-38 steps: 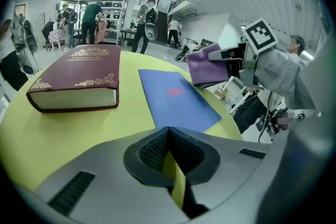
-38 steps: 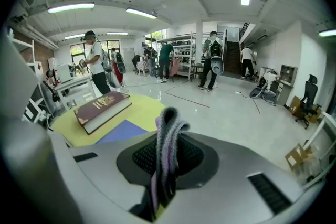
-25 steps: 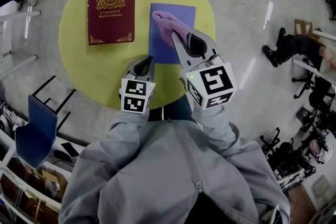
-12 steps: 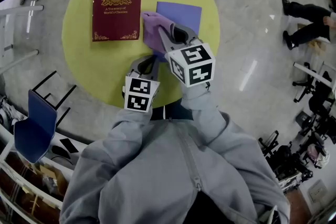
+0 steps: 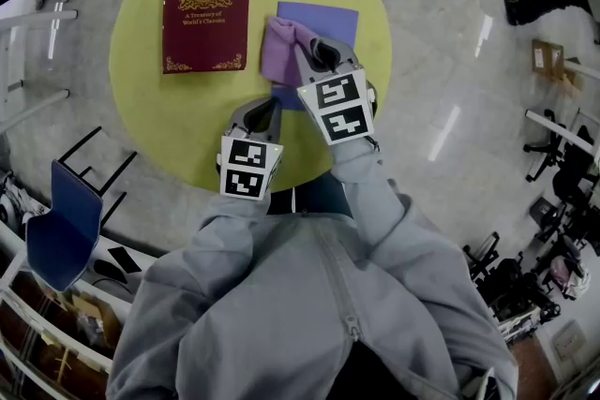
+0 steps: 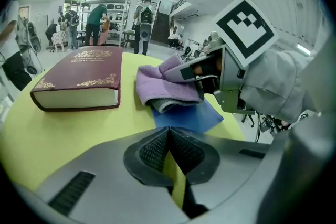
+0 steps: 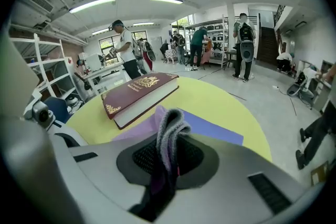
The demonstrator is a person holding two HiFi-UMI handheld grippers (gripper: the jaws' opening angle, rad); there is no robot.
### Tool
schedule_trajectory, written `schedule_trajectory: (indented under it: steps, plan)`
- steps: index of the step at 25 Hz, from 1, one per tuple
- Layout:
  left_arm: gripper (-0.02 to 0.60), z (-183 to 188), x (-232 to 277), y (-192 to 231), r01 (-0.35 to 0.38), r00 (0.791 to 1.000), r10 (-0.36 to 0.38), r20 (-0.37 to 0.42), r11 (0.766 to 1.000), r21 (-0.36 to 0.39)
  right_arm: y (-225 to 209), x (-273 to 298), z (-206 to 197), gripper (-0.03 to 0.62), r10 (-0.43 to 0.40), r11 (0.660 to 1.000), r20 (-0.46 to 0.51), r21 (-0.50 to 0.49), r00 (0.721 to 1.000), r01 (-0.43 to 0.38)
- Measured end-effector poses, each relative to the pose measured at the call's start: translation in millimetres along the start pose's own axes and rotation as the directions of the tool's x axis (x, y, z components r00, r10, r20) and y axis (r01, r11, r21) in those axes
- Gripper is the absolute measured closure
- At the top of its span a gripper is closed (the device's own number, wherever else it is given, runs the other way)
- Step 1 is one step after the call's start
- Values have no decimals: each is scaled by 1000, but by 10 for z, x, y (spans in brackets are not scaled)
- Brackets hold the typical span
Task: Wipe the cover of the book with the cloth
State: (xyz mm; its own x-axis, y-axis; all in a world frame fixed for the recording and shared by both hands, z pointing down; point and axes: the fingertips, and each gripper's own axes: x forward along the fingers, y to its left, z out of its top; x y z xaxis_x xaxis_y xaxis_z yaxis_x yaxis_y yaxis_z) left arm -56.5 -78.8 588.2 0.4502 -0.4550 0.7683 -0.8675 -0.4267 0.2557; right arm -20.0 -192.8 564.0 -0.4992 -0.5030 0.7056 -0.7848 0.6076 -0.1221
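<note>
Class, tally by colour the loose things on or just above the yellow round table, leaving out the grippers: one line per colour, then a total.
Dark red: 1, the book
Purple: 1, the cloth, pinched in the right gripper
Blue: 1, the flat sheet under the cloth
Total: 3

Bright overhead striplights, fisheye-warped edges

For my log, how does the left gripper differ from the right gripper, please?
The left gripper is shut on nothing; the right gripper is shut on the purple cloth. The left hangs over the round yellow table; the right is over the blue sheet, nearer the maroon book. Both carry marker cubes.
</note>
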Motion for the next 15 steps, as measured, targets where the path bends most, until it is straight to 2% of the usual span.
schedule_trajectory:
  steps: [15]
  plan:
    - [565, 5, -2, -28, -4, 1000, 4, 2, 1000, -6, -645, -366, -448, 533, -131, 991, -41, 29, 991, 132]
